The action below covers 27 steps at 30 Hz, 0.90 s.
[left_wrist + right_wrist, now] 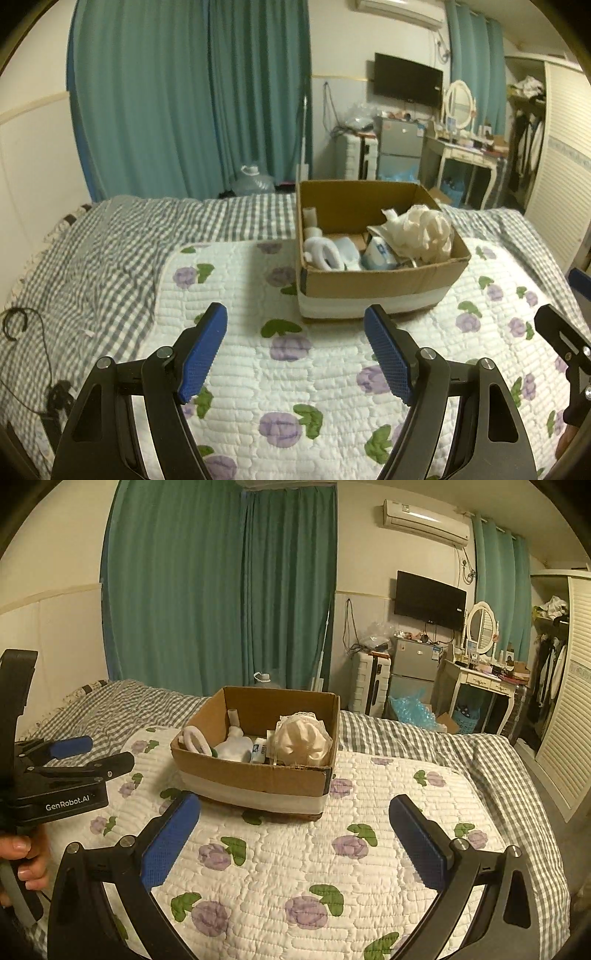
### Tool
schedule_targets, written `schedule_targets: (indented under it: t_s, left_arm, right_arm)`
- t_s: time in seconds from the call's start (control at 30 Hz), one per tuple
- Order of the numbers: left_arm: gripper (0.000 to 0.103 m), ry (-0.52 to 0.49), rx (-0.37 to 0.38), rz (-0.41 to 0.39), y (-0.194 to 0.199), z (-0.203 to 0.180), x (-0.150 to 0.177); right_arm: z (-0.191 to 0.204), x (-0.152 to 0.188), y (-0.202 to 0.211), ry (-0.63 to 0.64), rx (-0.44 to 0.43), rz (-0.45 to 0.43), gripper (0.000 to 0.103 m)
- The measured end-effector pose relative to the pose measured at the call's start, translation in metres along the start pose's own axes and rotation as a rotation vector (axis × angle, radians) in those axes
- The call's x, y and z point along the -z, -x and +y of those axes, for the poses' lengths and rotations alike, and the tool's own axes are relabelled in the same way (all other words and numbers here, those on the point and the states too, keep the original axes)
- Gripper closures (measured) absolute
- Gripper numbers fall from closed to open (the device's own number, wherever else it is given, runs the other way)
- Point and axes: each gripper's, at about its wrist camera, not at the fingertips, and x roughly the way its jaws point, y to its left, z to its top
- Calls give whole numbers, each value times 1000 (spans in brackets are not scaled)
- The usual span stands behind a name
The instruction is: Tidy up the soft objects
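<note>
A cardboard box (376, 286) (255, 779) stands on a white floral quilt (295, 369) (303, 867) on the bed. It holds a cream crumpled cloth (424, 229) (301, 744), white soft items (325, 253) (232, 747) and a blue-white pack (380, 254) (258, 751). My left gripper (295, 325) is open and empty above the quilt, just short of the box. My right gripper (295, 812) is open and empty, also short of the box. The left gripper also shows at the left edge of the right wrist view (92, 757).
A grey checked bedspread (92, 258) (480, 746) covers the bed around the quilt. A black cable (22, 332) lies on it at left. Teal curtains, a suitcase, a small fridge (410, 668) and a dressing table (484, 686) stand beyond the bed.
</note>
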Motion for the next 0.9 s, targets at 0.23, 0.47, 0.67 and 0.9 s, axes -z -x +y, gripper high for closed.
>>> schedule_targets:
  t_s: [0.23, 0.47, 0.67, 0.9]
  left_arm:
    - [26, 3, 1, -1, 1, 1, -1]
    - [26, 2, 1, 1, 1, 1, -2]
    - [26, 0, -2, -1, 1, 1, -2]
    - [26, 0, 2, 2, 1, 0, -2]
  right_arm:
    - [0, 0, 0, 0, 3, 1, 0]
    - [1, -3, 3, 0, 6, 1, 0]
    - [2, -3, 3, 3, 5, 0, 0]
    - [1, -3, 4, 4, 15, -8, 0]
